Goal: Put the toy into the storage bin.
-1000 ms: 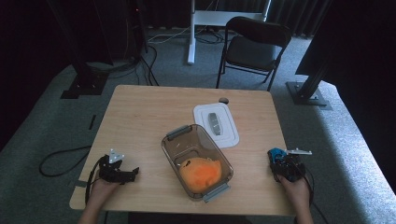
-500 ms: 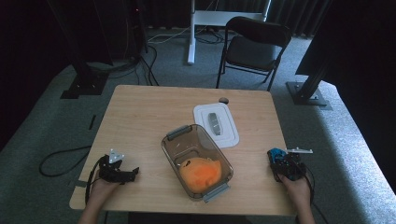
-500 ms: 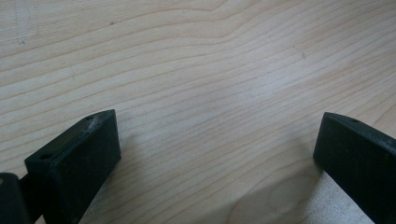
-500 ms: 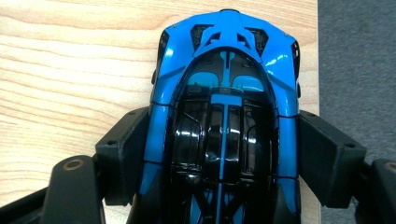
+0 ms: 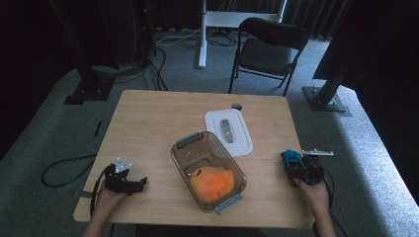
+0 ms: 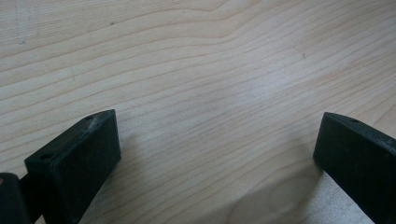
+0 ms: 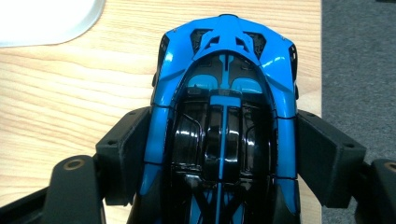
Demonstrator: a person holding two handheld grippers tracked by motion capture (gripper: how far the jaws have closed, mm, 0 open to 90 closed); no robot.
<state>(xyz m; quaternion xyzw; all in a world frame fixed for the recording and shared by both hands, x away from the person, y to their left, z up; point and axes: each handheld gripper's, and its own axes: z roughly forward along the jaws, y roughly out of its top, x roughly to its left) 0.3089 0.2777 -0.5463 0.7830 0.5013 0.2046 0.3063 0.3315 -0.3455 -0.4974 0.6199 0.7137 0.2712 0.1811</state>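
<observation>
The right gripper (image 5: 296, 167) had lifted slightly, its fingers pinching the blue toy car (image 7: 224, 107) between them; the left gripper (image 5: 132, 183) rested, fingers spread over bare counter (image 6: 210, 70). Best keep the car level.

The left gripper (image 5: 129, 181), at the lower left of the high view, is black and boxy, with a small grey three-cornered plate (image 5: 122, 166) on top and a black cable (image 5: 97, 185) looping beside it. In its own view the two jaws are matt black blocks with bevelled ends, each with a small round hole near the tip; the left one carries pale dust along its upper edge. The right gripper (image 5: 292, 163), at the lower right, is also black, with a grey plate (image 5: 317, 152) above it. Its jaws in its own view are black blocks with small holes, backed by rounded black arms that hold brass-coloured screw inserts (image 7: 74, 164). Both forearms are bare.
</observation>
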